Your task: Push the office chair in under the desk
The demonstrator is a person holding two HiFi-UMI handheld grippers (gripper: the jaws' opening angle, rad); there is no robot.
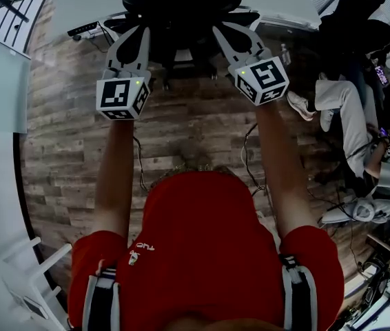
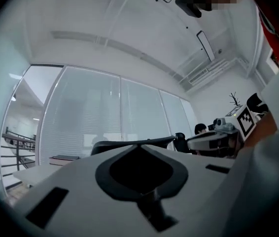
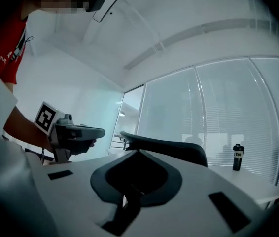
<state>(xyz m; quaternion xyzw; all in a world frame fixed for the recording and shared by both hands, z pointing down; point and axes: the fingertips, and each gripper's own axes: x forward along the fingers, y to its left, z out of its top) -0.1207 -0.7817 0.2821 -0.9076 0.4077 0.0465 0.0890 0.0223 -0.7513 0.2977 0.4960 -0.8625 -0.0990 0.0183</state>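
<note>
Left claw (image 1: 142, 34) and right claw (image 1: 221, 30) are both pressed together and empty, at the office chair (image 1: 181, 9) backrest, 12 o'clock. The chair probably rolls easily; push on the stiff top rim.

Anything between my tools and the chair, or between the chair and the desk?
Nothing visible. The left tool and right tool, both shut, sit at the back of the office chair with nothing between. The chair is already at the desk; the space under it is hidden. A power strip lies on the floor to the chair's left.
</note>
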